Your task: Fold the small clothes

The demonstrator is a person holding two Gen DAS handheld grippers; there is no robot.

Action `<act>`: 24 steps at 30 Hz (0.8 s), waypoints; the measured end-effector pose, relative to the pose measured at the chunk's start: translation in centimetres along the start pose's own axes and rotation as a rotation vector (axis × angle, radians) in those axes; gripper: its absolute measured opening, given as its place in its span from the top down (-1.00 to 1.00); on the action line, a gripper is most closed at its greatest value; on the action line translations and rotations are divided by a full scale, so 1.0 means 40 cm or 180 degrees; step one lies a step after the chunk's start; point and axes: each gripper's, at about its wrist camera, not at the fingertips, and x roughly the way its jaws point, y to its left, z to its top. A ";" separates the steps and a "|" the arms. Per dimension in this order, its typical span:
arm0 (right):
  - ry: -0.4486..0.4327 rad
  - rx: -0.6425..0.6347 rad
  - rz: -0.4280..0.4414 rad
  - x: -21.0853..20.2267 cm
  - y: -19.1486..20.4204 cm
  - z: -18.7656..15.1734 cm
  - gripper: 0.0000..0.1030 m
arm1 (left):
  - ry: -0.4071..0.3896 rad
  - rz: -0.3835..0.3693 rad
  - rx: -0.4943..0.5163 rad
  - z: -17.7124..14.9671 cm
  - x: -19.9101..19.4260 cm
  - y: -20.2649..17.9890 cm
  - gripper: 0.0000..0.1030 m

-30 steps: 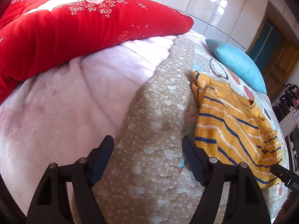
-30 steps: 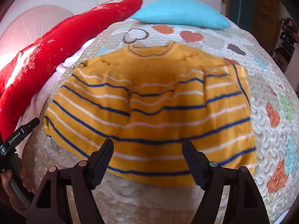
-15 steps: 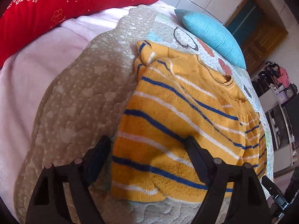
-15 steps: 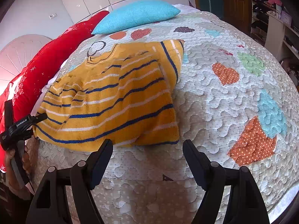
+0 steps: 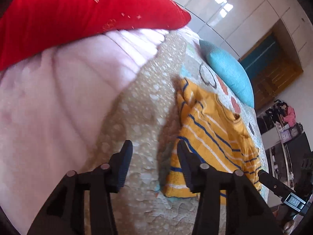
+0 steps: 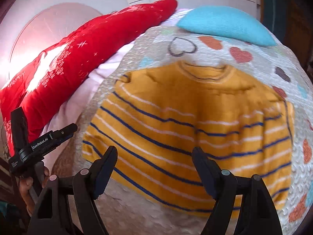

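1. Left gripper (image 5: 154,154): jaws parted, grasping nothing, over the quilt (image 5: 140,117).
2. Right gripper (image 6: 154,158): jaws spread, empty, above the sweater's hem.
3. Yellow striped sweater (image 6: 195,117) lies flat on the quilt; blue pillow (image 6: 225,23) at 12 o'clock, red cushion (image 6: 78,54) at 10.

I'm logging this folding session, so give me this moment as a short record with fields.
garment: yellow striped sweater, lying spread on the quilt, neck toward the blue pillow
left gripper: open, empty, over quilt beside the sweater's edge
right gripper: open, empty, at the sweater's hem
beside: red cushion
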 end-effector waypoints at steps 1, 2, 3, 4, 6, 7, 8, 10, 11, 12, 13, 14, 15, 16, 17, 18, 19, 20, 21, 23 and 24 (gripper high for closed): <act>0.0056 -0.0094 0.0021 0.033 0.039 0.023 -0.61 | -0.0106 0.0065 -0.0060 0.010 -0.016 0.017 -0.11; 0.0114 -0.0173 0.0039 0.066 0.076 0.045 -0.61 | -0.0203 0.0150 -0.0115 0.019 -0.029 0.035 -0.17; 0.0172 -0.0226 0.0062 0.100 0.108 0.065 -0.61 | -0.0276 0.0246 -0.0156 0.026 -0.040 0.051 -0.17; 0.0237 -0.0264 0.0065 0.134 0.139 0.083 -0.61 | -0.0321 0.0325 -0.0180 0.032 -0.046 0.065 -0.17; 0.0291 -0.0338 -0.0049 0.194 0.194 0.113 -0.61 | -0.0363 0.0429 -0.0207 0.042 -0.053 0.087 -0.17; 0.0314 -0.0385 -0.0158 0.224 0.215 0.125 -0.61 | -0.0369 0.0458 -0.0234 0.044 -0.054 0.097 -0.17; 0.0352 -0.0436 -0.0285 0.253 0.235 0.134 -0.61 | -0.0367 0.0470 -0.0271 0.046 -0.053 0.107 -0.17; 0.0466 -0.0518 -0.0542 0.309 0.260 0.138 -0.62 | -0.0334 0.0450 -0.0354 0.048 -0.047 0.126 -0.17; 0.0520 -0.0587 -0.0704 0.336 0.273 0.133 -0.65 | -0.0311 0.0436 -0.0393 0.048 -0.046 0.134 -0.17; 0.0554 -0.0706 -0.0906 0.358 0.283 0.127 -0.65 | -0.0287 0.0429 -0.0420 0.049 -0.044 0.139 -0.17; 0.0540 -0.0845 -0.1126 0.371 0.292 0.118 -0.64 | -0.0278 0.0430 -0.0429 0.049 -0.045 0.140 -0.17; 0.0489 -0.0939 -0.1272 0.377 0.301 0.110 -0.52 | -0.0293 0.0438 -0.0422 0.046 -0.048 0.137 -0.17; 0.0421 -0.0964 -0.1355 0.373 0.299 0.104 -0.41 | -0.0322 0.0447 -0.0397 0.044 -0.053 0.131 -0.19; 0.0372 -0.0980 -0.1453 0.369 0.297 0.099 -0.14 | -0.0352 0.0452 -0.0364 0.043 -0.058 0.126 -0.22; 0.0349 -0.1030 -0.1540 0.367 0.293 0.094 -0.04 | -0.0384 0.0452 -0.0338 0.041 -0.063 0.121 -0.30; 0.0357 -0.1110 -0.1605 0.369 0.290 0.088 -0.03 | -0.0416 0.0455 -0.0329 0.039 -0.067 0.116 -0.33; 0.0389 -0.1187 -0.1678 0.373 0.290 0.084 -0.03 | -0.0439 0.0473 -0.0330 0.038 -0.069 0.113 -0.33; 0.0428 -0.1258 -0.1745 0.381 0.288 0.079 -0.06 | -0.0444 0.0492 -0.0329 0.037 -0.067 0.110 -0.33; 0.0447 -0.1320 -0.1802 0.391 0.290 0.080 -0.09 | -0.0439 0.0492 -0.0324 0.037 -0.065 0.107 -0.33; 0.0428 -0.1361 -0.1858 0.401 0.294 0.081 -0.05 | -0.0428 0.0481 -0.0311 0.035 -0.059 0.101 -0.33; 0.0414 -0.1348 -0.1834 0.400 0.295 0.085 0.02 | -0.0427 0.0490 -0.0289 0.033 -0.057 0.098 -0.33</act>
